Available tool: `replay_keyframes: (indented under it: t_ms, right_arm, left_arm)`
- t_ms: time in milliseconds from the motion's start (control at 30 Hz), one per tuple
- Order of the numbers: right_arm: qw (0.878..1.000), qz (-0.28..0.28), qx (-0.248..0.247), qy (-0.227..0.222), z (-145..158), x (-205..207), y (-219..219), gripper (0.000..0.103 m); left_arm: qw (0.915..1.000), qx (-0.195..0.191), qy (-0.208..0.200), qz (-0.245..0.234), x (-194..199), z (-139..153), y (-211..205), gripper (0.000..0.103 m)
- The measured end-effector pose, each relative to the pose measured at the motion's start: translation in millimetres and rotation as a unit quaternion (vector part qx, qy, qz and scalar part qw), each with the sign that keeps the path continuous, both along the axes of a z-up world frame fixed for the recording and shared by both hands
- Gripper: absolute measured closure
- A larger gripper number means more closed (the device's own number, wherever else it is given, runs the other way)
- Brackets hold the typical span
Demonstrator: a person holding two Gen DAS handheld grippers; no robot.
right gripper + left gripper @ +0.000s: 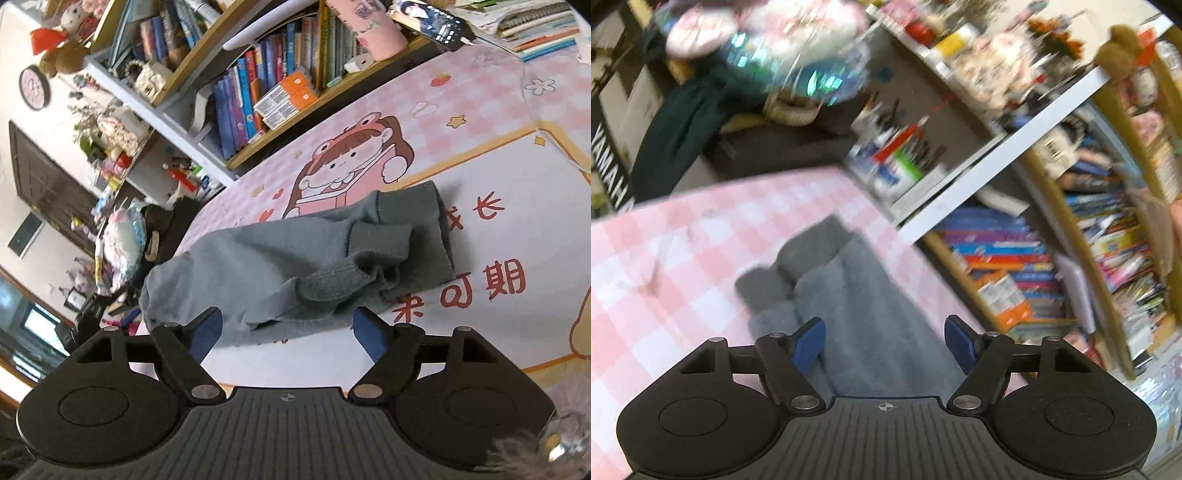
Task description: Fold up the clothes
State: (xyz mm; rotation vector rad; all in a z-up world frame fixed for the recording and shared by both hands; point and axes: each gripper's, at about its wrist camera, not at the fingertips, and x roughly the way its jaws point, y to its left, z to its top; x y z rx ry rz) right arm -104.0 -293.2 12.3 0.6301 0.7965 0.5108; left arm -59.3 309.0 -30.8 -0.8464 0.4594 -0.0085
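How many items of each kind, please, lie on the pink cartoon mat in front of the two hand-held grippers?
Grey sweater: 1
Phone: 1
White charger block: 1
Total: 3, on the pink mat.

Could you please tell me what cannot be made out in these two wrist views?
- Left wrist view: the shelves are motion-blurred, their items unreadable.
- Left wrist view: the left gripper hides the grey sweater's near edge.
- Right wrist view: the phone screen is too small.
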Motion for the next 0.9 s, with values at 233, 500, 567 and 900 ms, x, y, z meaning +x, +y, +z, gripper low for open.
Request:
replay_keyframes:
  t_ms: [233, 500, 567, 900]
  right_arm:
    - [0.999, -0.027, 0.027, 0.031, -10, 12, -10, 0.034]
    - [0.989, -0.088, 0.09, 0.075, -23, 24, -26, 0.037]
    - [0.988, -0.089, 0.086, 0.088, -27, 28, -24, 0.037]
    - [0.98, -0.12, -0.034, -0.153, 61, 31, -12, 0.102]
  left_arm:
    - [0.999, -0.028, 0.034, 0.008, 3, -23, 11, 0.048]
    - [0.9989, -0.008, 0.036, 0.029, 19, -25, 9, 0.078]
    - [0.9988, -0.009, 0.035, 0.033, 20, -30, 11, 0.095]
    - [0.9952, -0.011, -0.093, 0.027, -25, 15, 19, 0.098]
